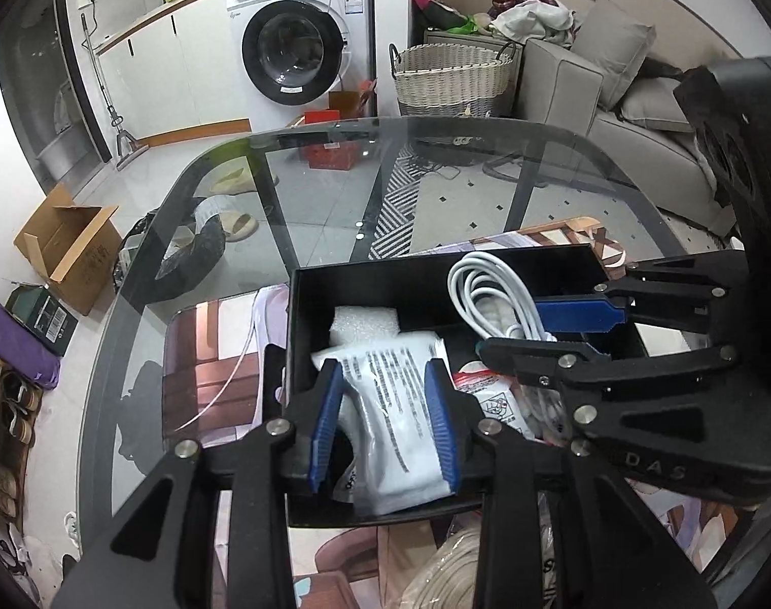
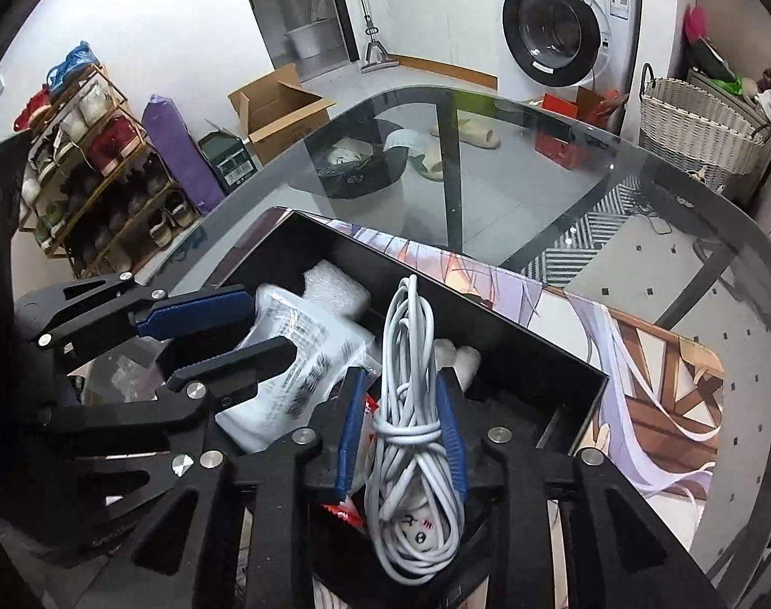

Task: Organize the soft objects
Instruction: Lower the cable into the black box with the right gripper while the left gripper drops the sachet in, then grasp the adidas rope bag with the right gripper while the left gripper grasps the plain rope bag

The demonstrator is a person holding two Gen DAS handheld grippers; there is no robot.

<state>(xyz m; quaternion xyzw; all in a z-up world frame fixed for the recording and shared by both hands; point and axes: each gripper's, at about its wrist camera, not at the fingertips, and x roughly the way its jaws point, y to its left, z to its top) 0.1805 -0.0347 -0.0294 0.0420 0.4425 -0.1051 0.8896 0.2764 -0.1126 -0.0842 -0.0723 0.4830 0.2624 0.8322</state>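
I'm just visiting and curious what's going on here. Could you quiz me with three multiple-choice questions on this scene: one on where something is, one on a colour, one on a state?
1. Where does the coiled white cable lie?
A. in the wicker basket
B. in the black box
C. on the floor

2. What colour are the gripper pads?
A. blue
B. red
C. yellow

3. How does the left gripper stand to the white packet?
A. far from it
B. its fingers either side of it
C. lying under it

Answers:
1 B: the cable sits within the walls of the black box, between the right gripper fingers.
2 A: both grippers show blue pads.
3 B: a pad stands along each side of the packet.
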